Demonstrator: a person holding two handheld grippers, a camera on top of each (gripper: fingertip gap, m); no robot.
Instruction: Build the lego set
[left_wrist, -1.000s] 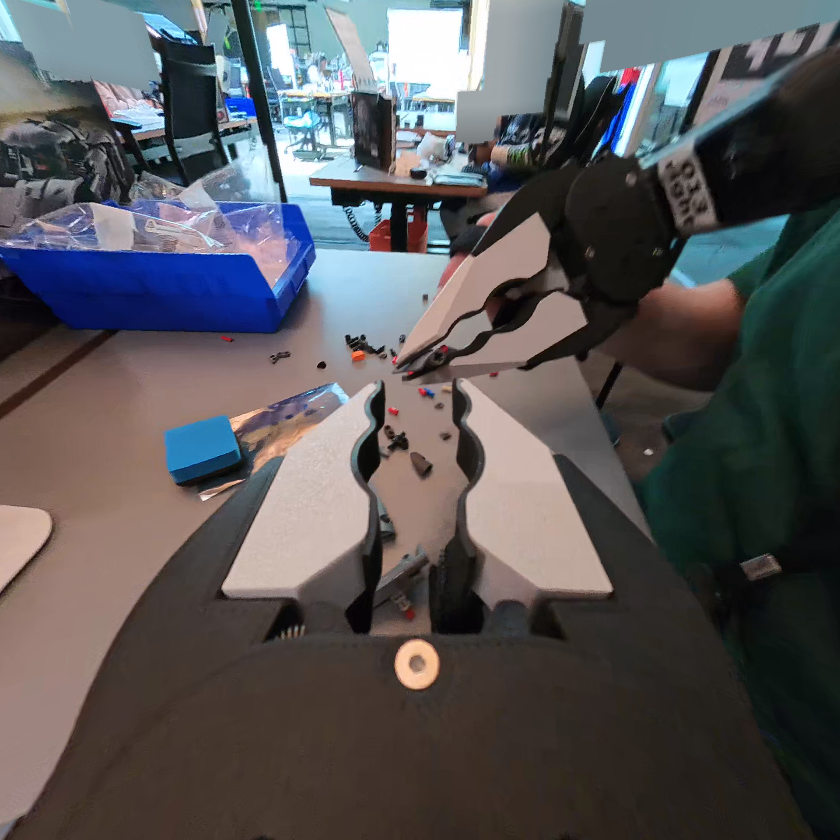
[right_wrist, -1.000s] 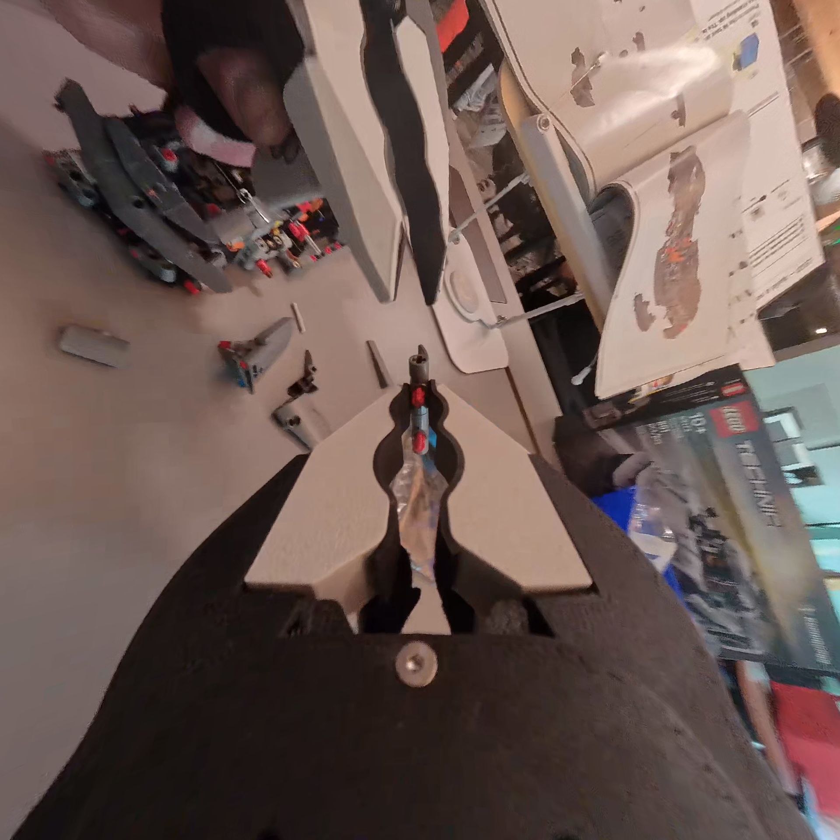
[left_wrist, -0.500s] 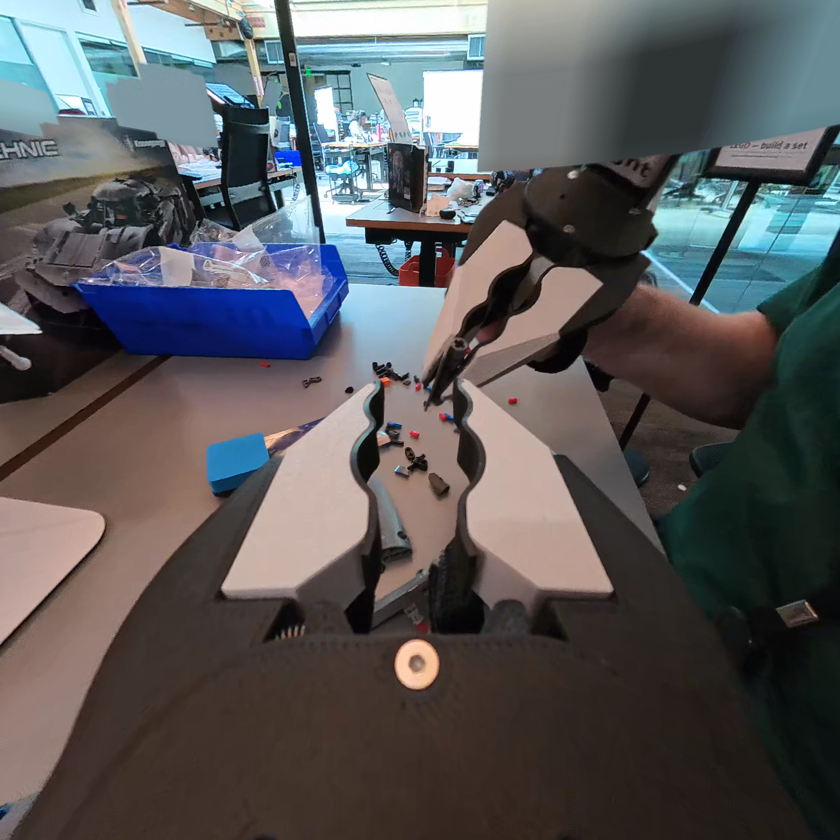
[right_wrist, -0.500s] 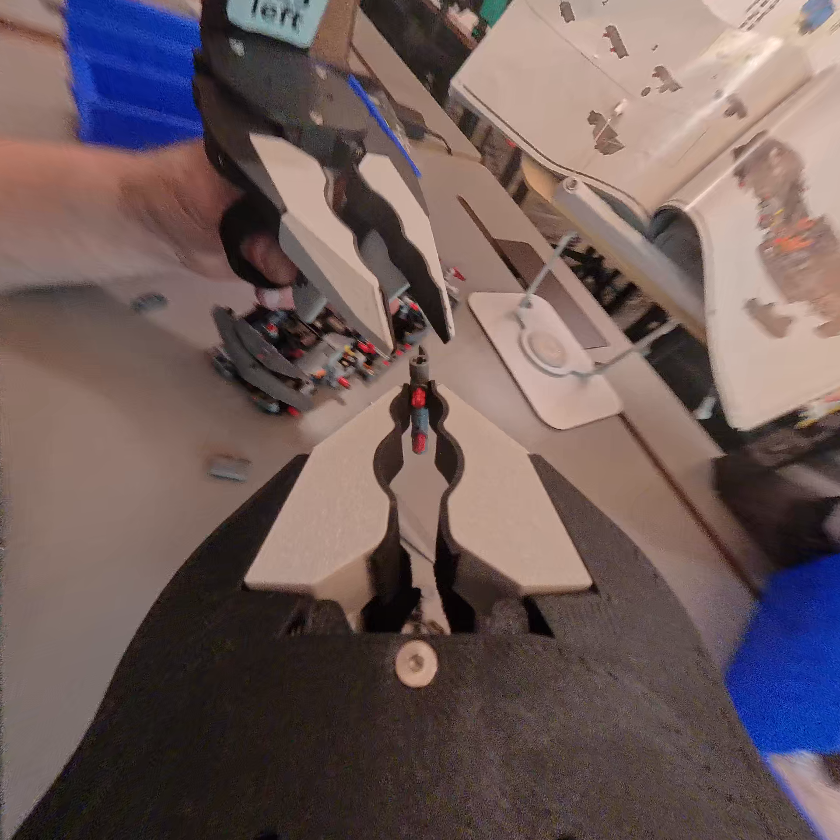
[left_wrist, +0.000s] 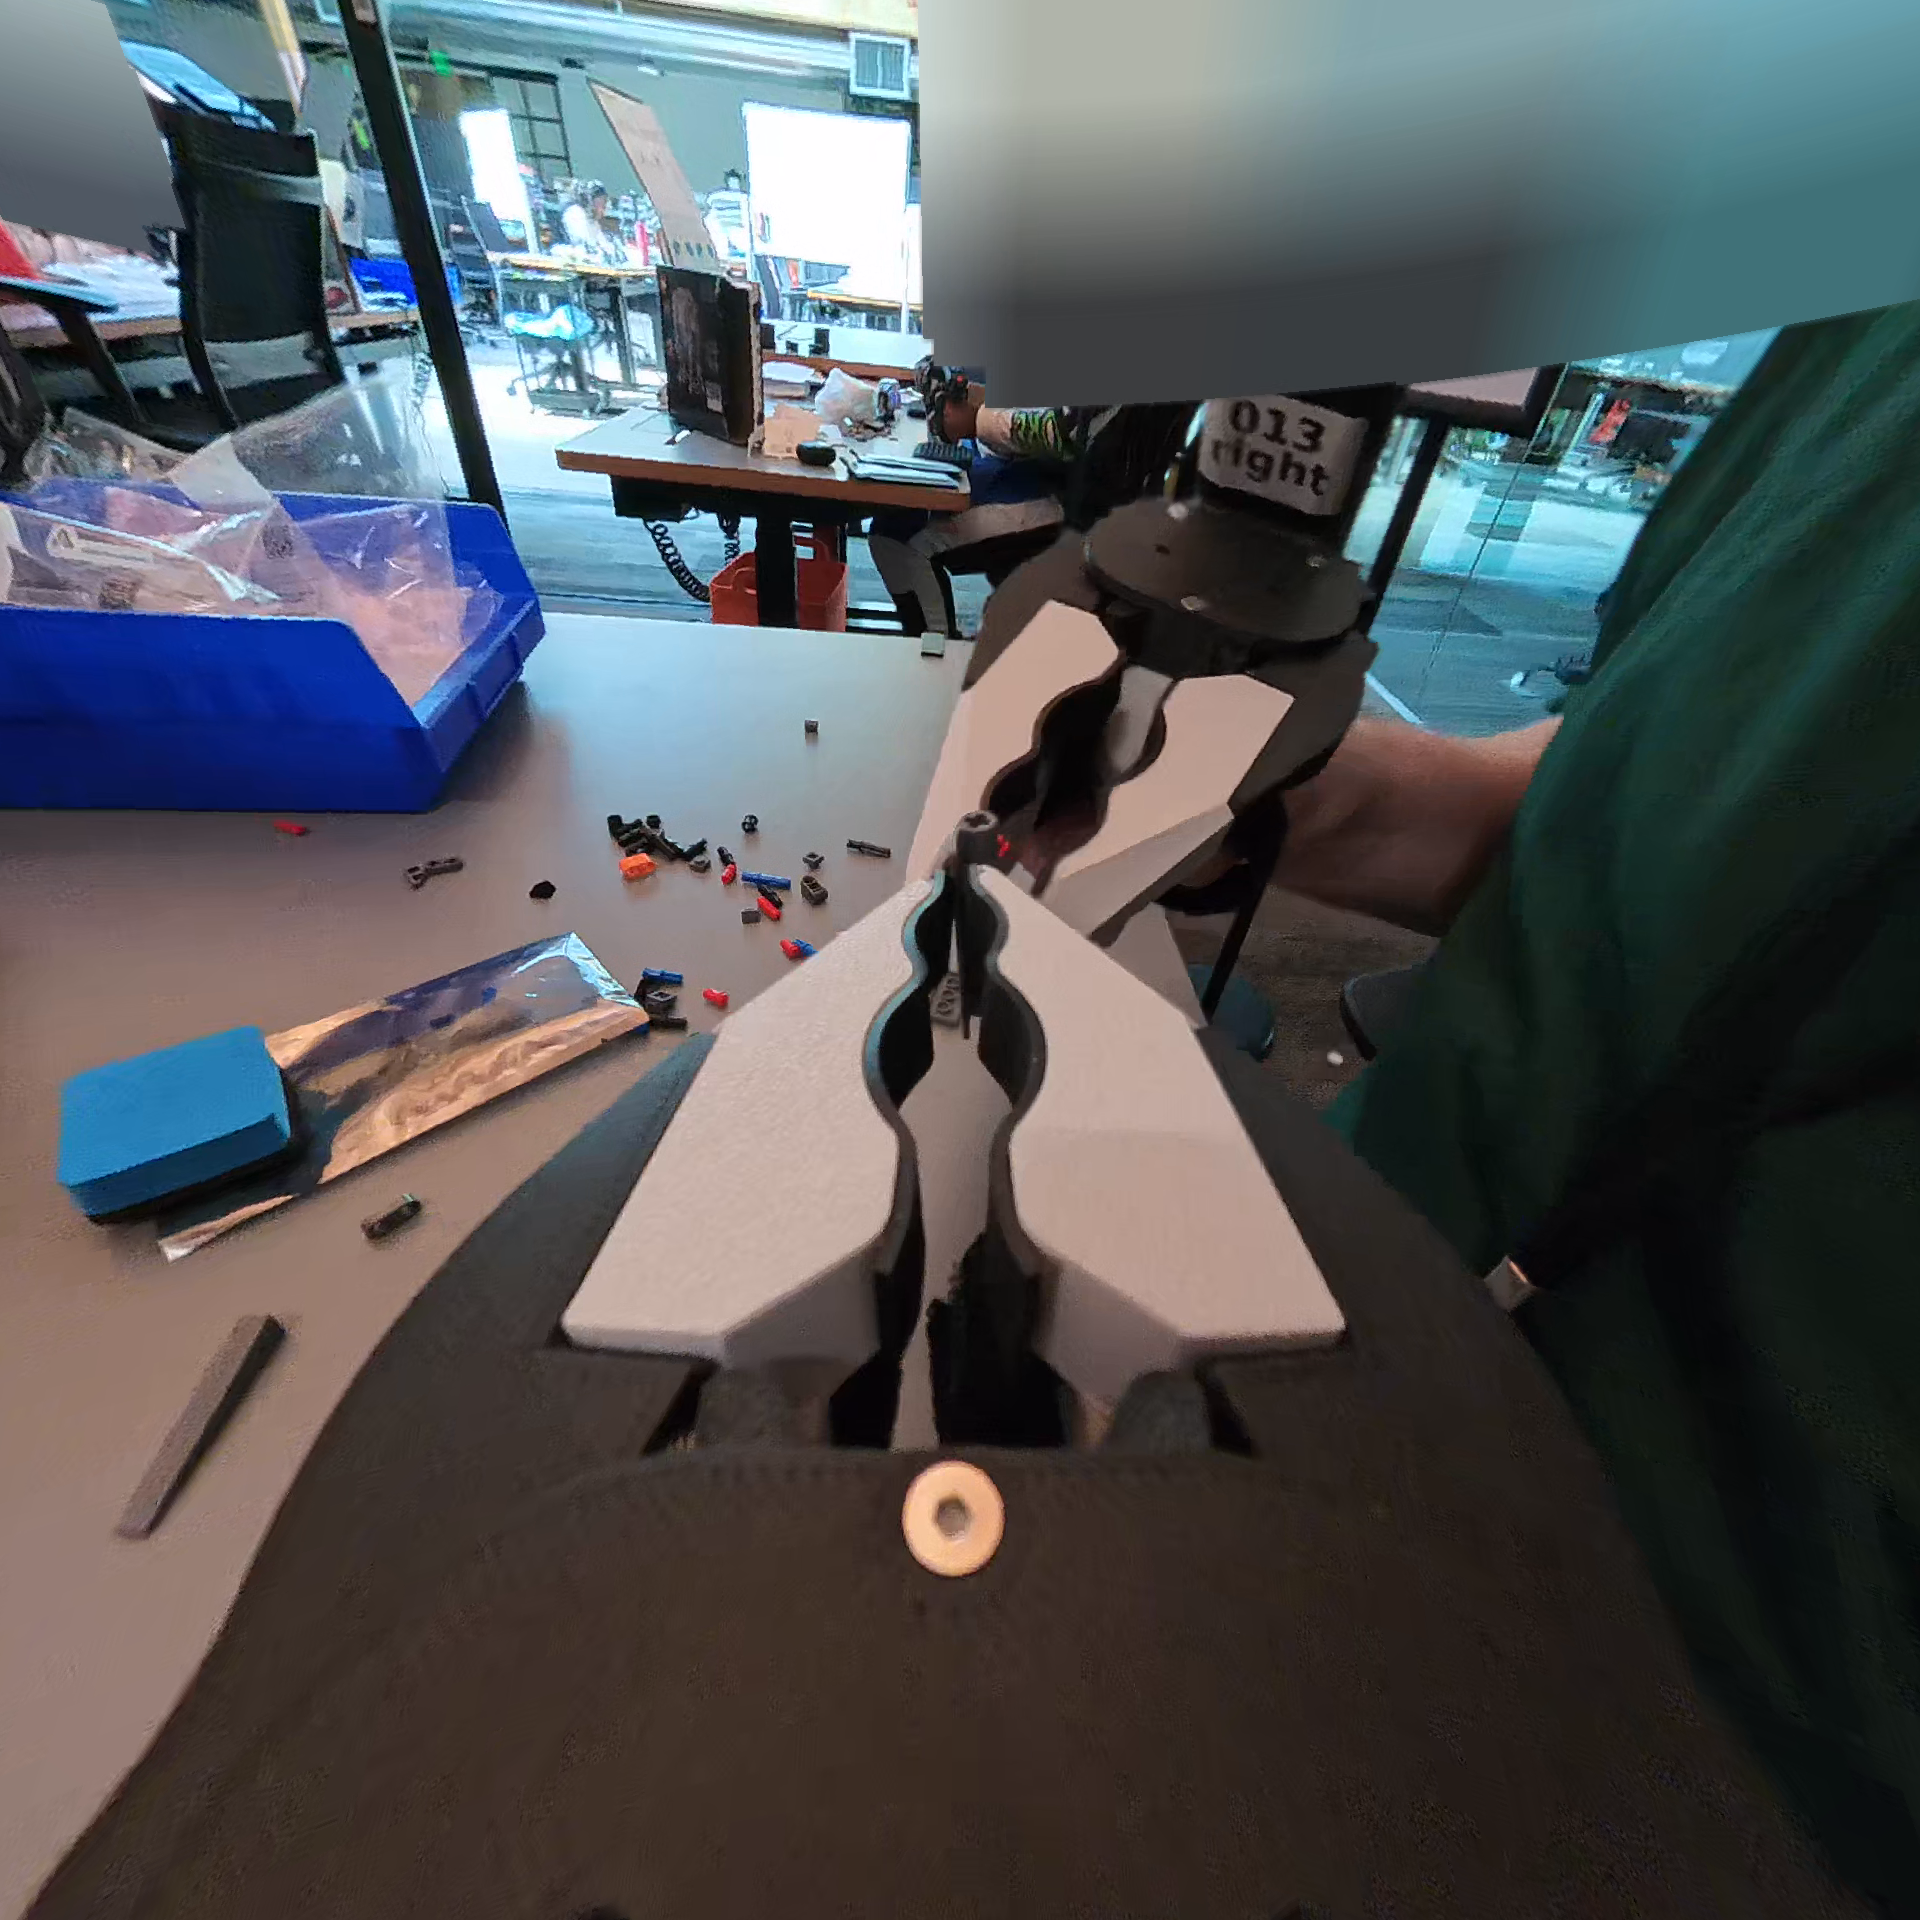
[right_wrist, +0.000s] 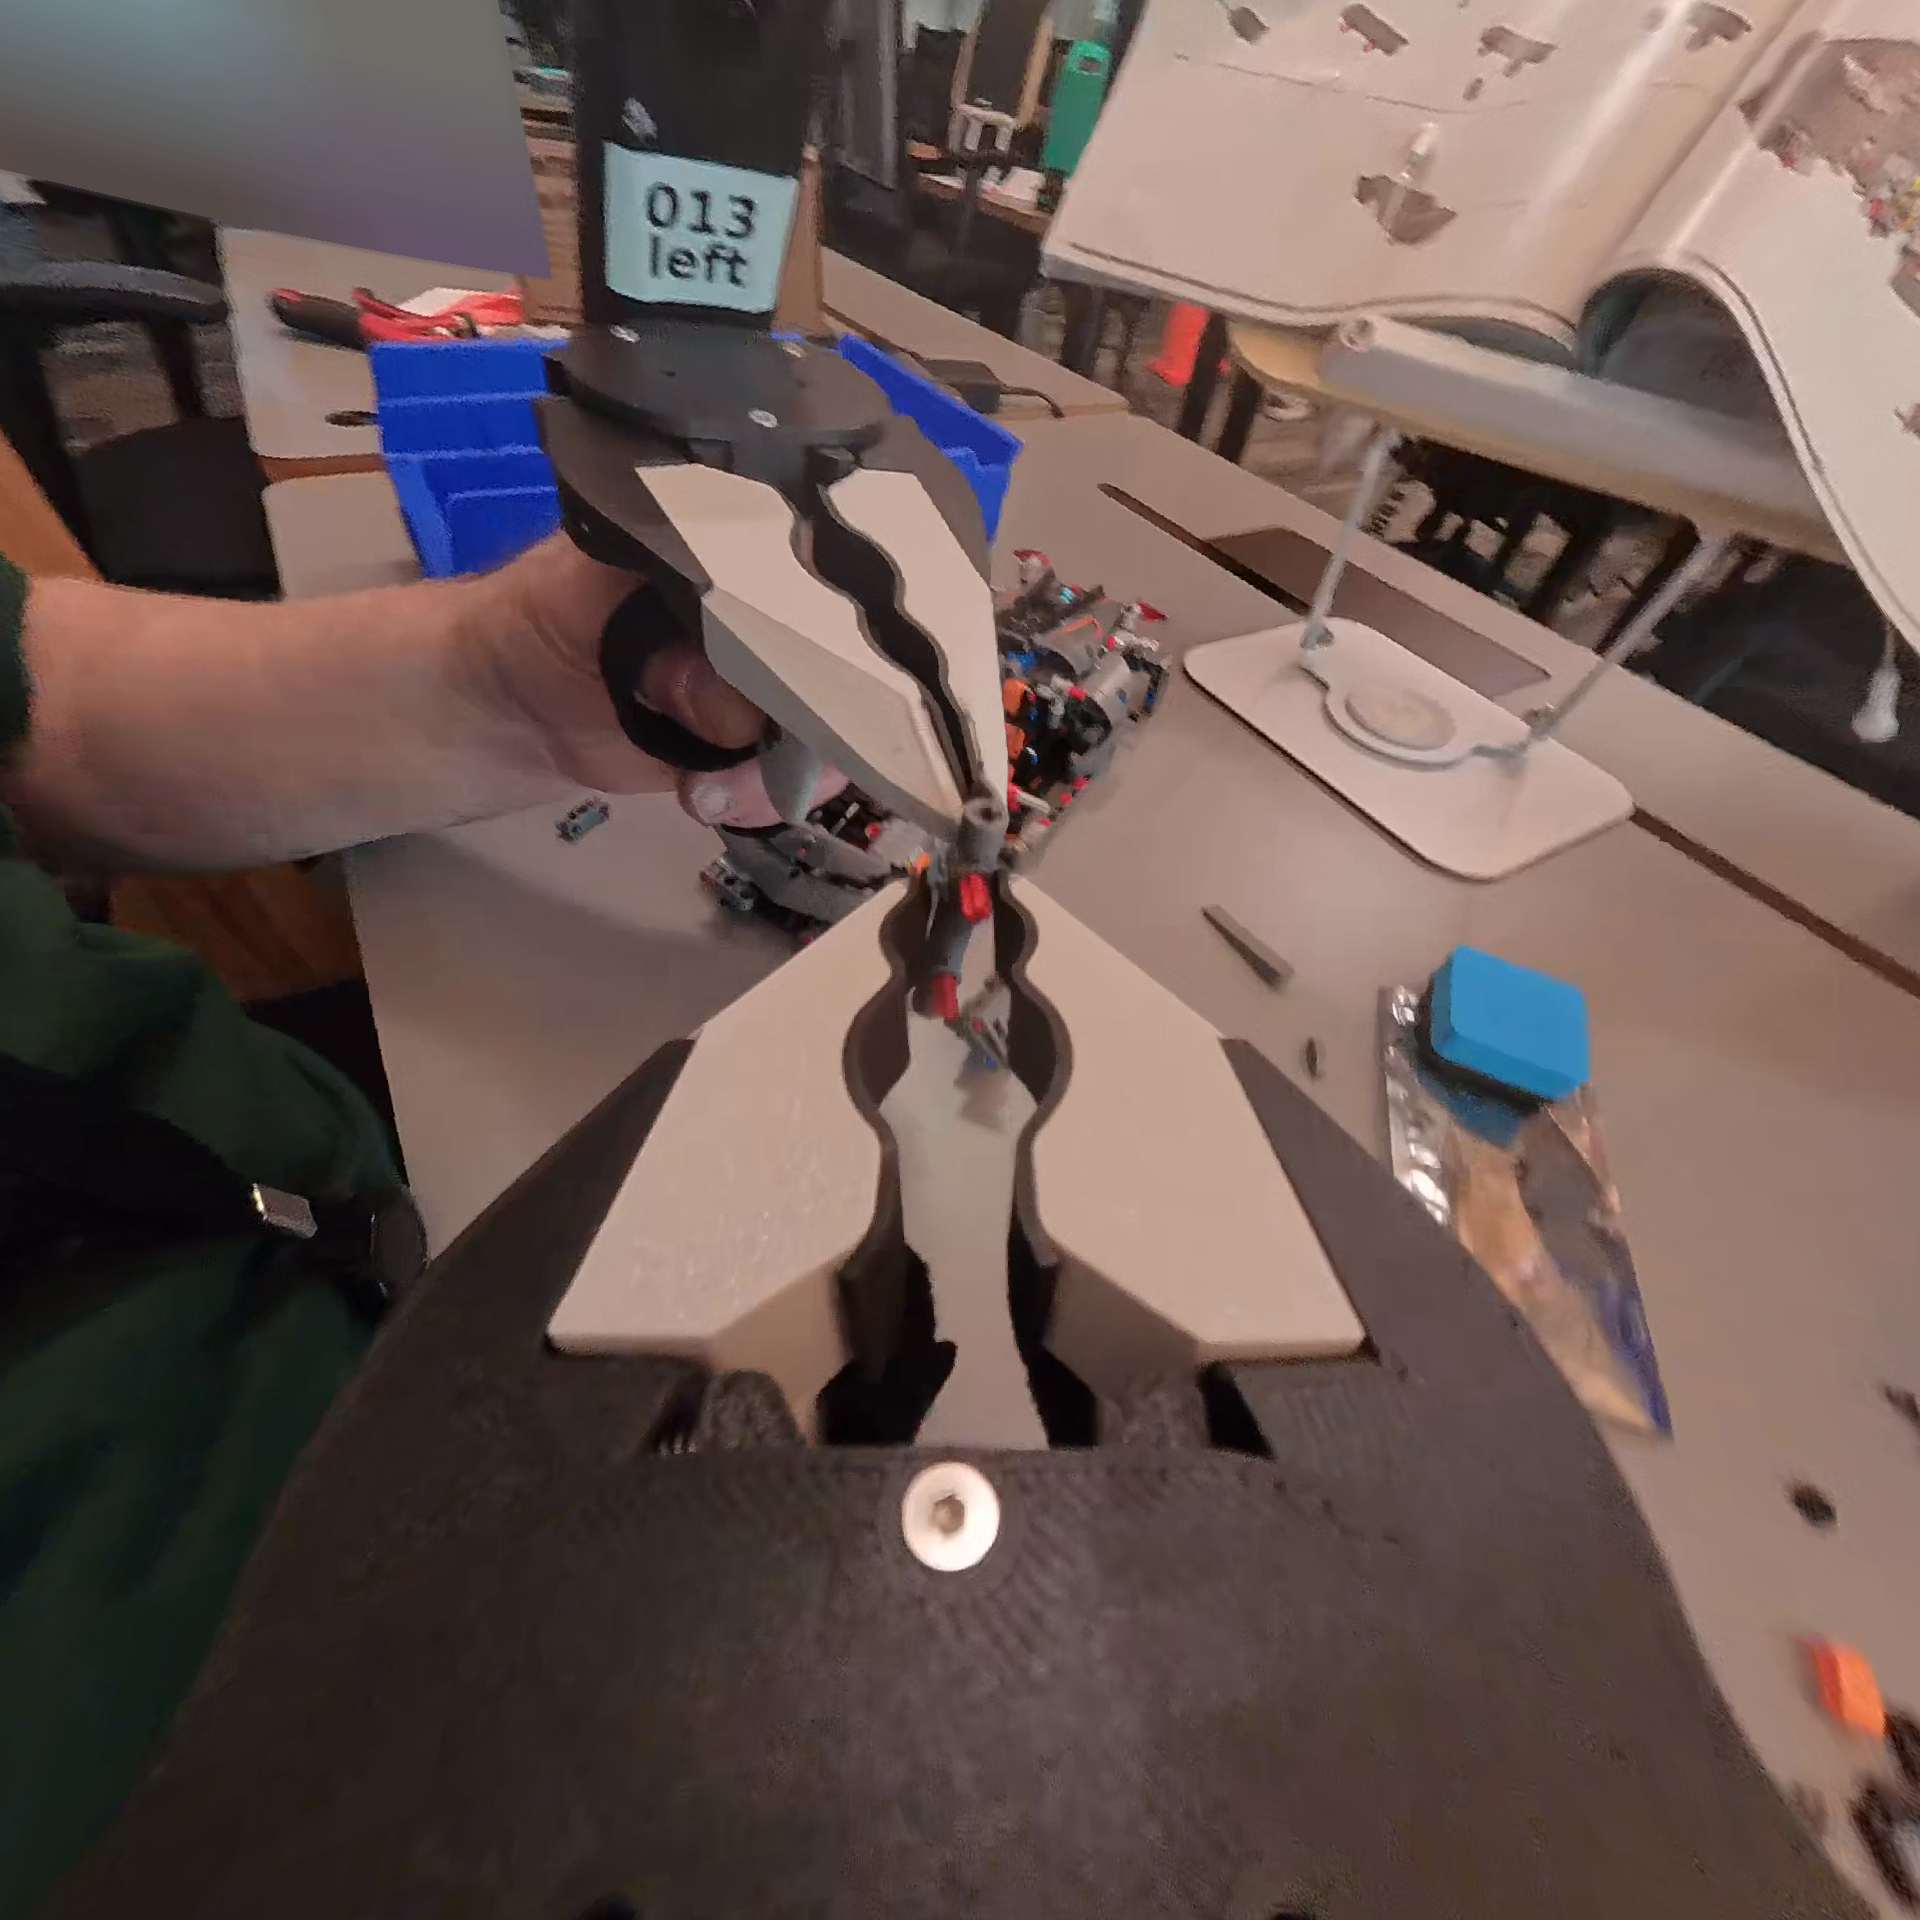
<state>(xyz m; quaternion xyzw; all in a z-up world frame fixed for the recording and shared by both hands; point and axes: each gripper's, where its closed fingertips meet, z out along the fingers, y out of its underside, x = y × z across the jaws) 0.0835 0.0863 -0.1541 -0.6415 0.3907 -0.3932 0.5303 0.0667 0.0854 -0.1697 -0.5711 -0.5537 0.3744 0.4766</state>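
A small grey lego piece with red pins (right_wrist: 980, 821) hangs in the air between my two grippers. My left gripper (left_wrist: 961, 888) is shut on its far end; in the right wrist view its fingertips (right_wrist: 971, 800) pinch the grey end. In the left wrist view the piece's round end (left_wrist: 977, 834) sticks out past those tips. My right gripper (right_wrist: 958, 894) is open: the piece's lower part with the red pins stands between its pads with a gap on each side. The right gripper also shows in the left wrist view (left_wrist: 1013, 842), just behind the piece.
A partly built model (right_wrist: 1081, 675) sits on the table behind the grippers. Loose small pieces (left_wrist: 727, 862) lie near a foil bag (left_wrist: 447, 1029), a blue block (left_wrist: 171, 1117) and a grey bar (left_wrist: 197, 1423). A blue bin (left_wrist: 239, 707) stands far left. A booklet stand (right_wrist: 1403, 738) is at the right. Only a small space, under 4 cm, lies between the two pairs of fingers.
The two grippers came tip to tip. My left gripper, open before, closed on the end of the piece. My right gripper, shut on that piece before, widened its jaws around it.
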